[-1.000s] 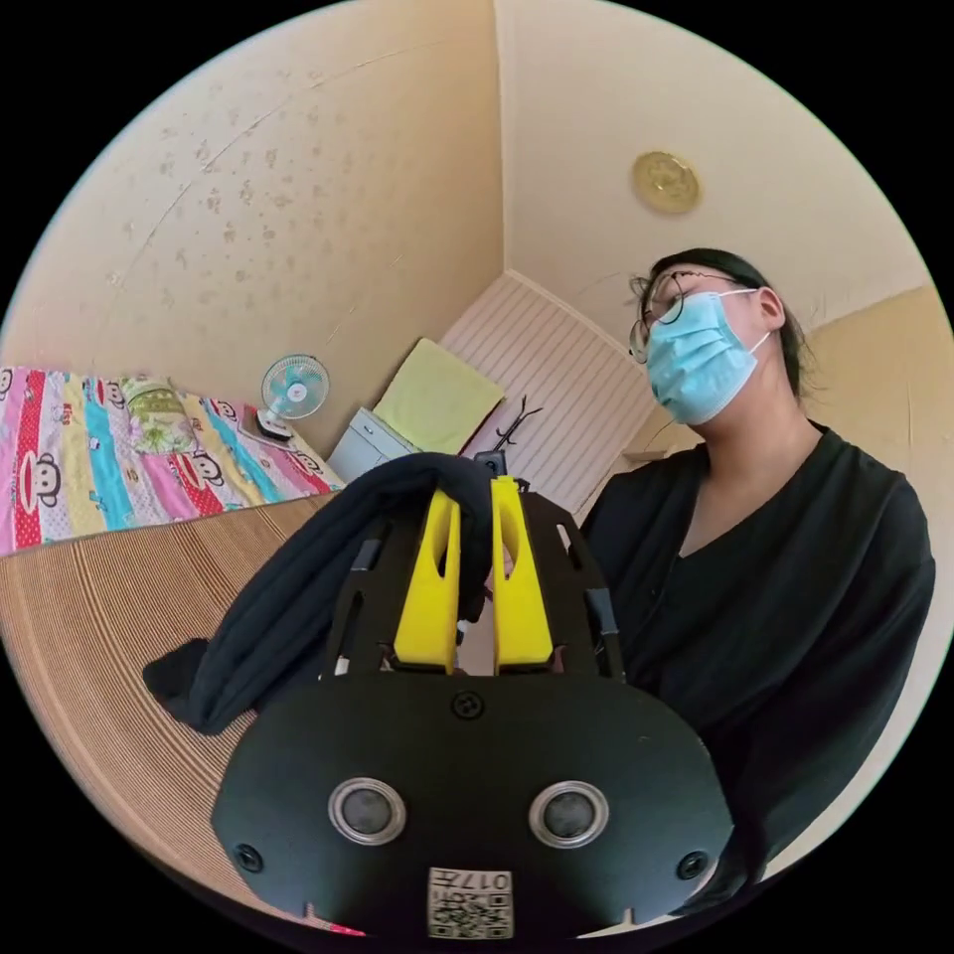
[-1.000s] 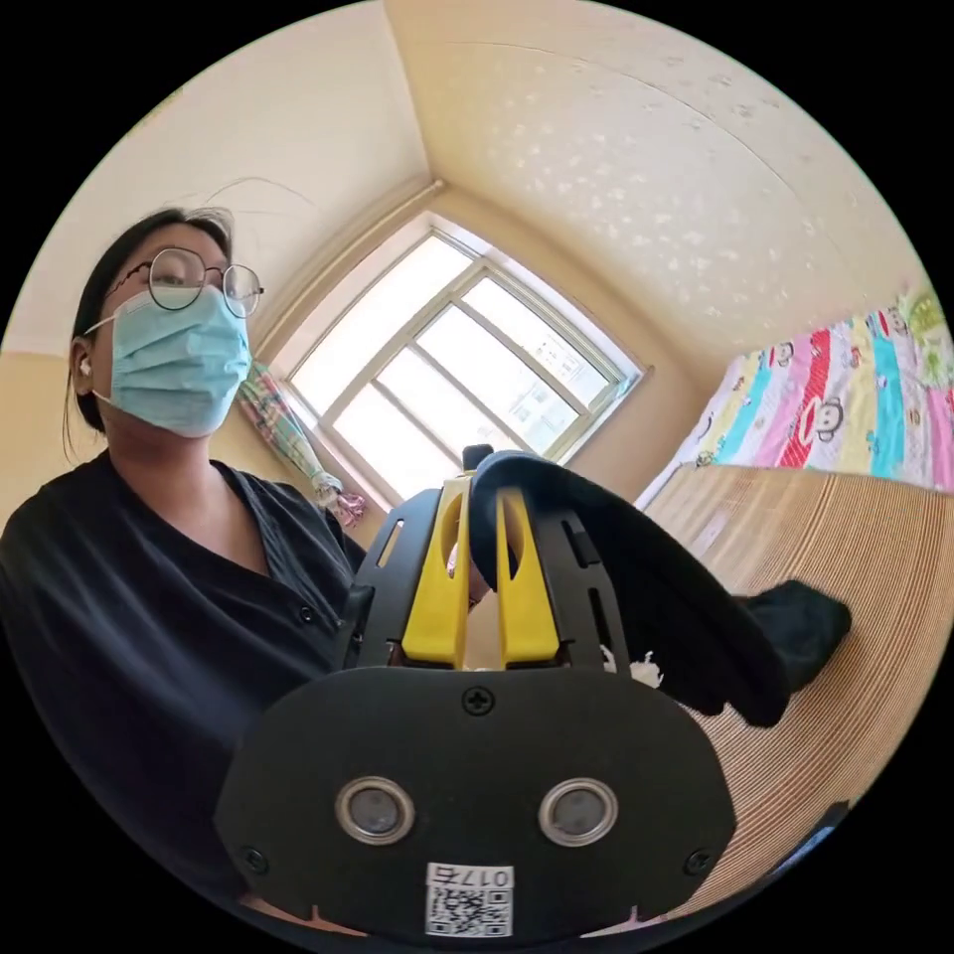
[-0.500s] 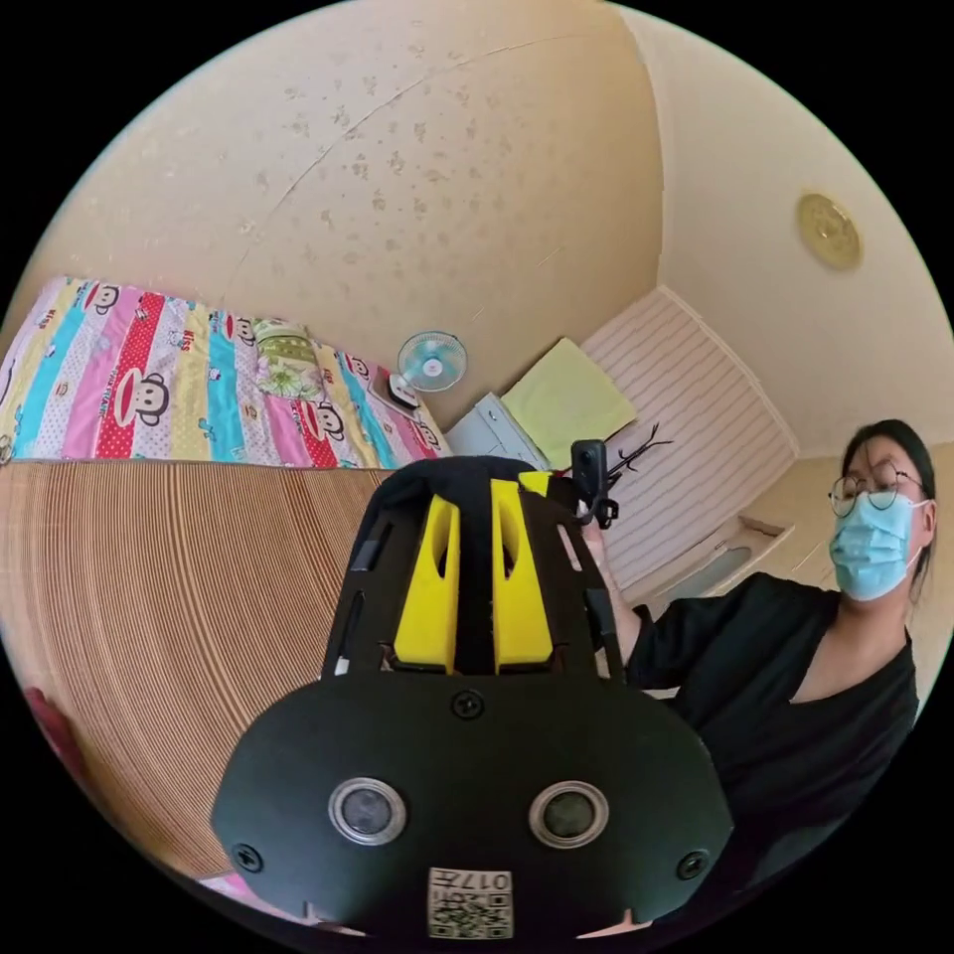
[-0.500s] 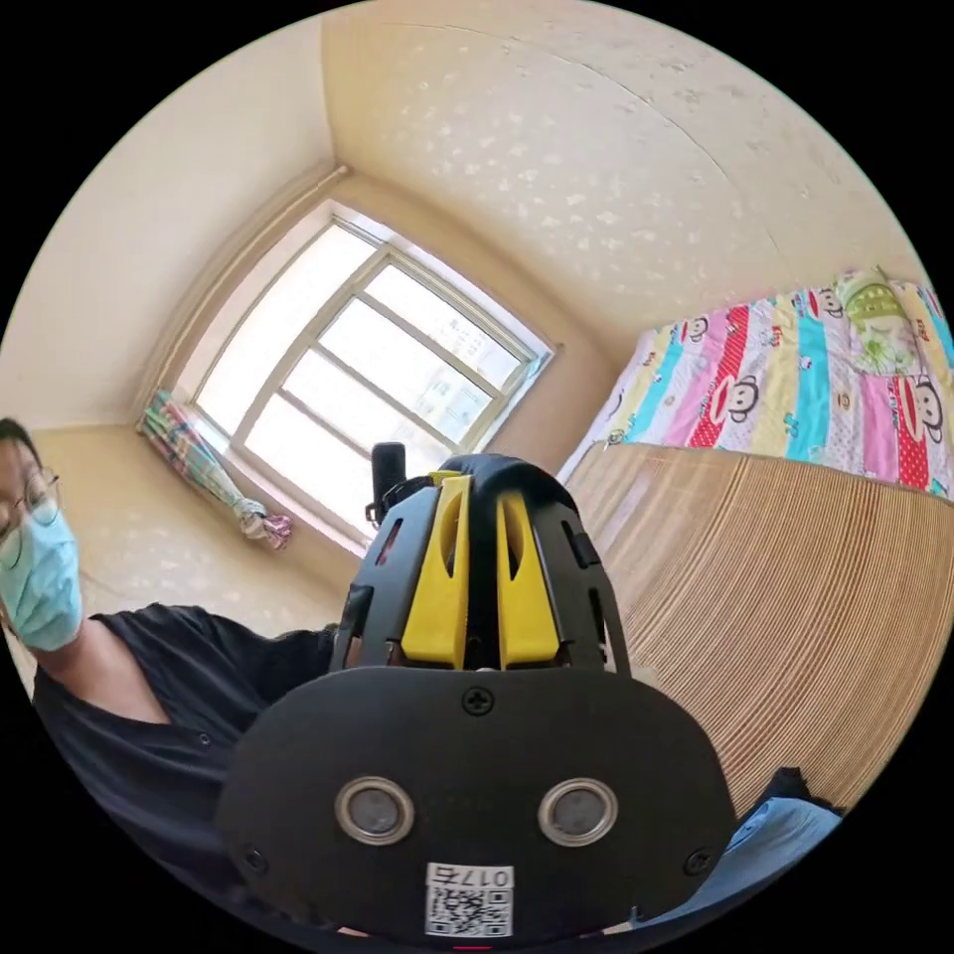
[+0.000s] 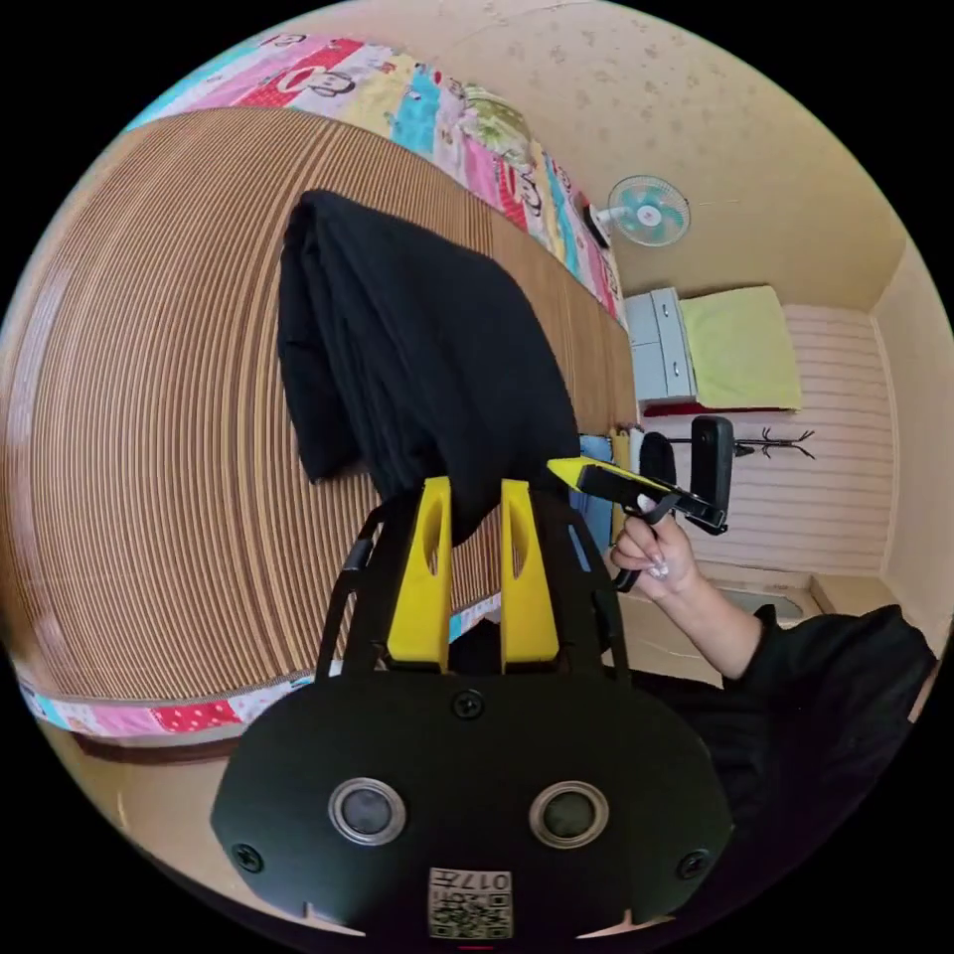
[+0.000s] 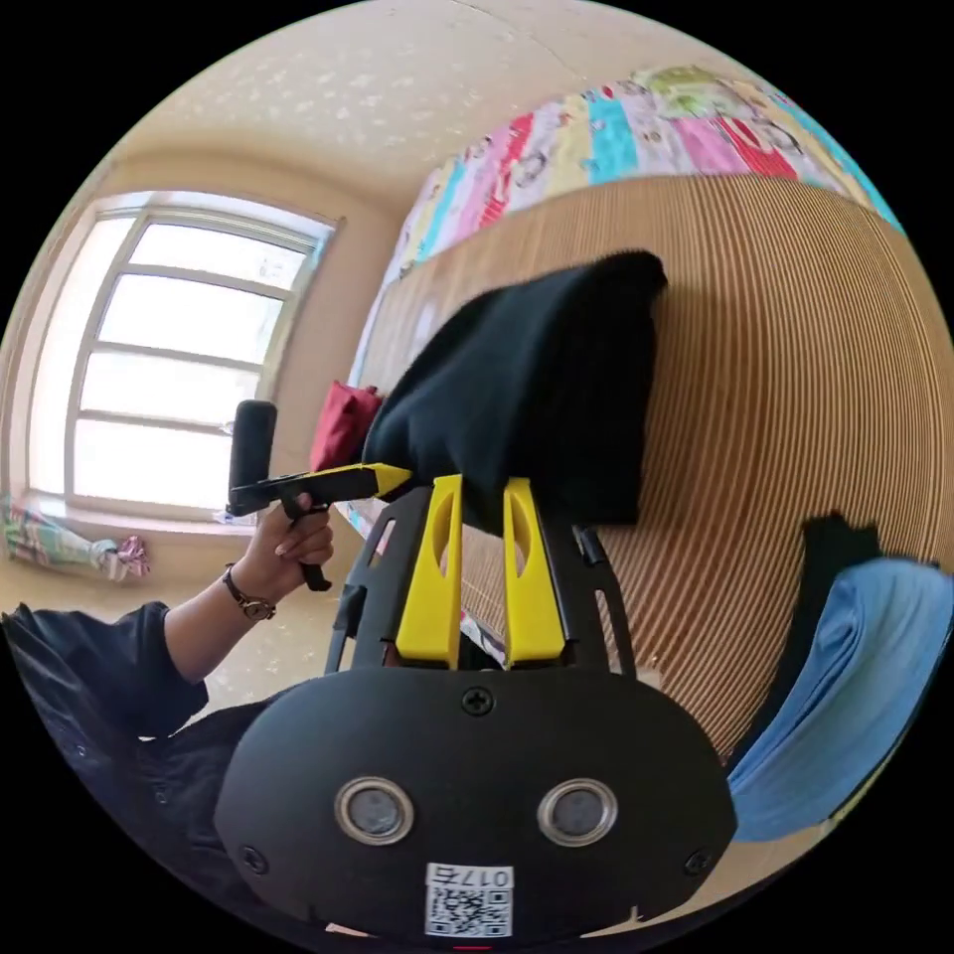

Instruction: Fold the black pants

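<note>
Bamboo matting (image 5: 149, 397) is covering the bed, striped brown, with a cartoon-print sheet (image 5: 417, 89) showing along its far edge and peeking out again at the near edge. Over the mat, close to that near edge, the black pants (image 5: 417, 348) are lying in a thick bundle of stacked layers; in the right gripper view the same bundle (image 6: 537, 388) is reaching from the near edge toward the middle of the mat. A blue garment (image 6: 845, 686) is sitting at the near edge of the mat off to one side, with something dark just beside it. A red cushion (image 6: 343, 427) is resting near the mat's edge toward the window (image 6: 169, 348).

The left gripper (image 5: 474, 497) is pinching the near end of the pants, its yellow fingers (image 5: 422, 576) almost together with black cloth squeezed between the tips. The right gripper (image 6: 482, 497) is doing likewise, its fingers (image 6: 532, 586) pressing on the near hem. Each gripper is also appearing in the other's view, held in a hand (image 5: 656, 556) with its yellow tip touching the cloth; the other hand (image 6: 293, 542) is wearing a wristband.

A small fan (image 5: 646, 211) is standing on the wall side.
</note>
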